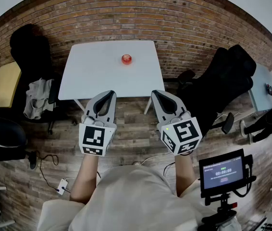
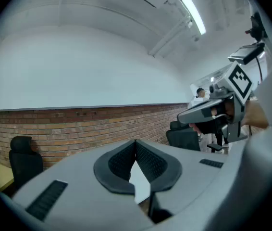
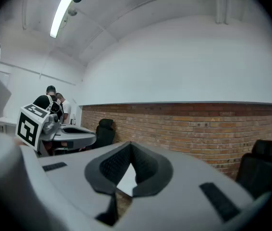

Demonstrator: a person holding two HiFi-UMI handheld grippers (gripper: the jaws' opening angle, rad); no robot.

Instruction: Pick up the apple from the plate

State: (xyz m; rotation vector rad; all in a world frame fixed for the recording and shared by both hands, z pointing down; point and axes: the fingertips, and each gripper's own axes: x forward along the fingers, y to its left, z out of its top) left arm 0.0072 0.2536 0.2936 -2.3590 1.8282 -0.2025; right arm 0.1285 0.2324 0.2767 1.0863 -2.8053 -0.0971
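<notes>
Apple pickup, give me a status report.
Both shut, empty: left gripper, right gripper, short of the table. The apple sits untouched. Nothing blocking.

Office-like studio room: a brick wall (image 1: 126, 4) spans 12 o'clock with a white surface (image 1: 97, 76) before it. Black office chairs sit at 10 o'clock (image 1: 30, 47) and 2 o'clock (image 1: 227, 76), a monitor on a stand (image 1: 222, 170) at 4 o'clock. Wood-plank floor (image 1: 131, 129), ceiling strip light (image 2: 193, 14).

Light digits set out like a timer are displayed on the small dark screen (image 1: 222, 171) mounted on a stand (image 1: 221, 207), but they are too small to be read for certain; no other legible text is seen
</notes>
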